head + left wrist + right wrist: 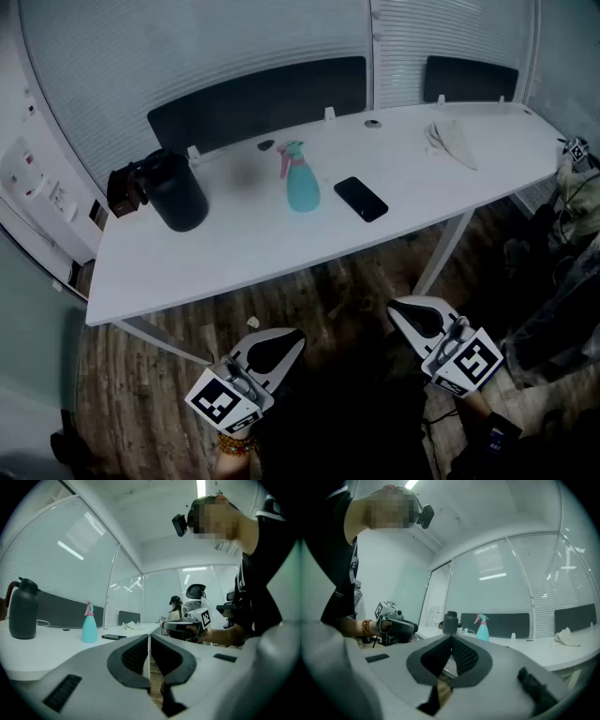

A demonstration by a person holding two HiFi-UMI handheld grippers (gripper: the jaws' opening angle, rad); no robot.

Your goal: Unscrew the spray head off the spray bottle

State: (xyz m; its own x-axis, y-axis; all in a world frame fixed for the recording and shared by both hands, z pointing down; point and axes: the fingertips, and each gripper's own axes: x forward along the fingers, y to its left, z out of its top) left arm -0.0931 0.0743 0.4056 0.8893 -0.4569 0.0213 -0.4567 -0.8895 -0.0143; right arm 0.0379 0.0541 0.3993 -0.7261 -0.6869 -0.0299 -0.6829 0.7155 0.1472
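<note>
A teal spray bottle (302, 185) with a pink spray head (287, 156) stands upright near the middle of the white table (234, 253). It also shows small in the left gripper view as the spray bottle (89, 626) and in the right gripper view as the spray bottle (482, 627). Both grippers hang below the table's near edge, well short of the bottle. My left gripper (296, 336) is shut with nothing in it, and my right gripper (395, 306) is shut and empty too. Each gripper sees the other: the right gripper (180, 626) and the left gripper (401, 626).
A dark jug (175, 192) stands at the table's left, a black phone (361, 199) lies right of the bottle, and a crumpled white cloth (454, 141) lies at the far right. Dark screens (258, 98) back the table. Wooden floor (141, 375) lies below, with bags (562, 281) at the right.
</note>
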